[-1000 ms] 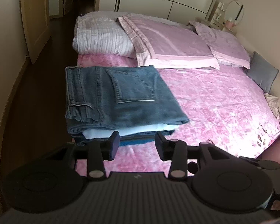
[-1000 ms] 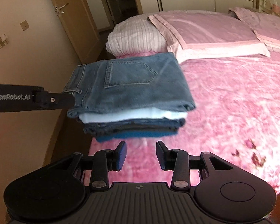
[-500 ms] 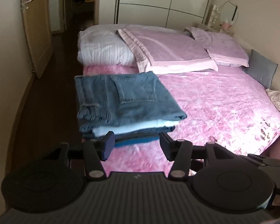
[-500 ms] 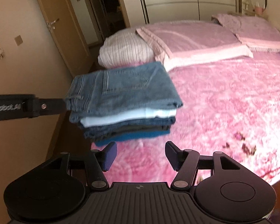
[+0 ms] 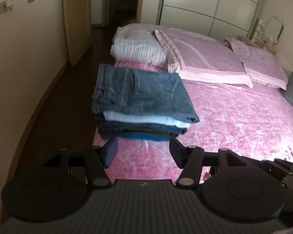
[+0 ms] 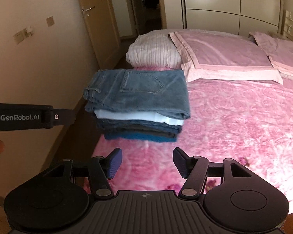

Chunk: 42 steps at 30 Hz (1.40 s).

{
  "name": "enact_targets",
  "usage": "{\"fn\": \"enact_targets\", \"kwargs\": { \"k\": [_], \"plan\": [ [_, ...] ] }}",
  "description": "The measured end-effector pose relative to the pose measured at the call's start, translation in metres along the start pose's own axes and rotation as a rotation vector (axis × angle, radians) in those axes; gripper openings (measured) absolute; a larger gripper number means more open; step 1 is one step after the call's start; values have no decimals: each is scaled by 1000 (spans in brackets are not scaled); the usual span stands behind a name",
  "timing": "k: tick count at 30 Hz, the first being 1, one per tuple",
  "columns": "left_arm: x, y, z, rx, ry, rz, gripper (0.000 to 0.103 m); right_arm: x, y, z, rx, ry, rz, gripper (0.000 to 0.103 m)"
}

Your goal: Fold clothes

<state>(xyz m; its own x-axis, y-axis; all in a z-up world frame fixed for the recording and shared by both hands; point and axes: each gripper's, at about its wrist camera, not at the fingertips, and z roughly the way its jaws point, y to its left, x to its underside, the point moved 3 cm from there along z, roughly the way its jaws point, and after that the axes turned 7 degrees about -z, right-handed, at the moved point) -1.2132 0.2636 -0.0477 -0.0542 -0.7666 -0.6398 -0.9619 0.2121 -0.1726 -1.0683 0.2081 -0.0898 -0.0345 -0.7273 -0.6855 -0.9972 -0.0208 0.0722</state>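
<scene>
The stack of folded clothes [image 5: 142, 113] sits at the bed's [image 5: 234, 117] near-left corner, at twelve o'clock from both grippers. Denim on top looks heavy, limp yet thick; a folded edge would likely grip best. Blue jeans [image 6: 140, 93] cap white and dark layers. The left gripper [image 5: 143, 152] and right gripper [image 6: 147, 162] both gape wide, empty.

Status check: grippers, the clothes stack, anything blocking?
Left gripper open, empty. Right gripper open, empty. Folded stack on the bed corner, jeans on top, untouched. Nothing between fingers and stack.
</scene>
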Motion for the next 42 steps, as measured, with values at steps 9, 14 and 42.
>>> {"fn": "enact_targets", "kwargs": {
  "k": [9,14,42],
  "plan": [
    [43,-24,-21,-80,22,-51,55,27,-18,-18,31,45,-23,62],
    [59,-25,-33,-131,19,-63,57,34,-12,-30,2,38,-31,62],
    [102,-11,-36,-207,51,-64,57,63,3,-20,-36,145,8,62]
  ]
}}
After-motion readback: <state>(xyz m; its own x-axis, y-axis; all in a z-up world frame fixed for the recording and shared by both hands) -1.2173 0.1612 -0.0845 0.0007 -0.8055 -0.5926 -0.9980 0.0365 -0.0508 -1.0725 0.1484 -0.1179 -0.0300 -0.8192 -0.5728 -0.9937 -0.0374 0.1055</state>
